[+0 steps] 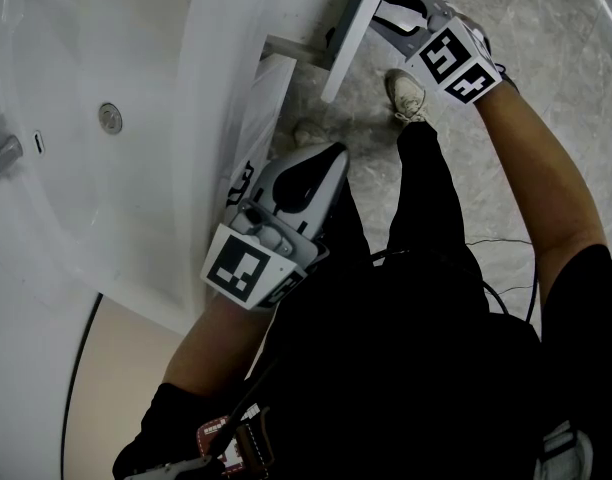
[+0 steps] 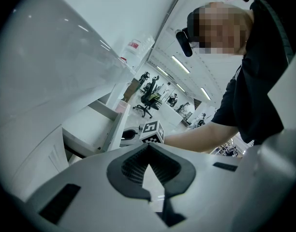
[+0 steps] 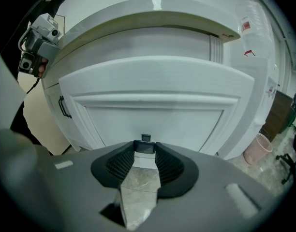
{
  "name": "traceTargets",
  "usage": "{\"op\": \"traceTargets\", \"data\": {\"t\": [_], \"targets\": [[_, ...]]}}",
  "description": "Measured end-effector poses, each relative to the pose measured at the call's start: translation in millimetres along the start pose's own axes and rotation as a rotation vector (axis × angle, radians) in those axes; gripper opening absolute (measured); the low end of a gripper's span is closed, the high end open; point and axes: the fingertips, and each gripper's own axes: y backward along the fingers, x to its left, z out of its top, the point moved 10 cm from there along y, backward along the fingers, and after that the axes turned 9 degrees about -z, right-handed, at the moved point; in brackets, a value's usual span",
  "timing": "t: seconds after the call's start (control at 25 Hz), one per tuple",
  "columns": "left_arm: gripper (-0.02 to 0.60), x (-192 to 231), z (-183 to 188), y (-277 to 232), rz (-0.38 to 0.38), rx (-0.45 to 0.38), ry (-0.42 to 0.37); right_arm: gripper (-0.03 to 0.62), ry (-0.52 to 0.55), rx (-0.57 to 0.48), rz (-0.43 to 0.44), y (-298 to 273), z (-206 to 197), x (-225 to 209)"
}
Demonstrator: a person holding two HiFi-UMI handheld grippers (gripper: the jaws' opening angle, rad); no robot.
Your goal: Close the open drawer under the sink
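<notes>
The white drawer (image 1: pixel 348 40) stands pulled out from under the sink (image 1: pixel 136 198), its front panel tilted toward the floor. My right gripper (image 1: pixel 384 10) is at that front. In the right gripper view the curved drawer front (image 3: pixel 153 81) fills the frame, and my right gripper (image 3: pixel 145 154) is shut on its small dark handle (image 3: pixel 144 147). My left gripper (image 1: pixel 334 154) hangs beside the sink's outer rim, its tips together and holding nothing. From the left gripper (image 2: pixel 148 150) view the open drawer (image 2: pixel 90 125) shows side-on.
The person's shoe (image 1: pixel 406 94) stands on the marble floor just below the drawer. A cabinet door with a black handle (image 3: pixel 64 107) is left of the drawer. A pink bin (image 3: pixel 258 147) sits at the right. A faucet (image 1: pixel 0 154) is at the sink's far side.
</notes>
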Motion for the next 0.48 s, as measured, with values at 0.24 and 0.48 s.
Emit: {"op": "traceTargets", "data": {"t": [0.24, 0.48], "targets": [[-0.003, 1, -2, 0, 0.008, 0.010, -0.012, 0.132, 0.000, -0.010, 0.000, -5, 2, -2], [-0.003, 3, -2, 2, 0.009, 0.005, -0.002, 0.132, 0.005, -0.012, 0.005, -15, 12, -3]]}}
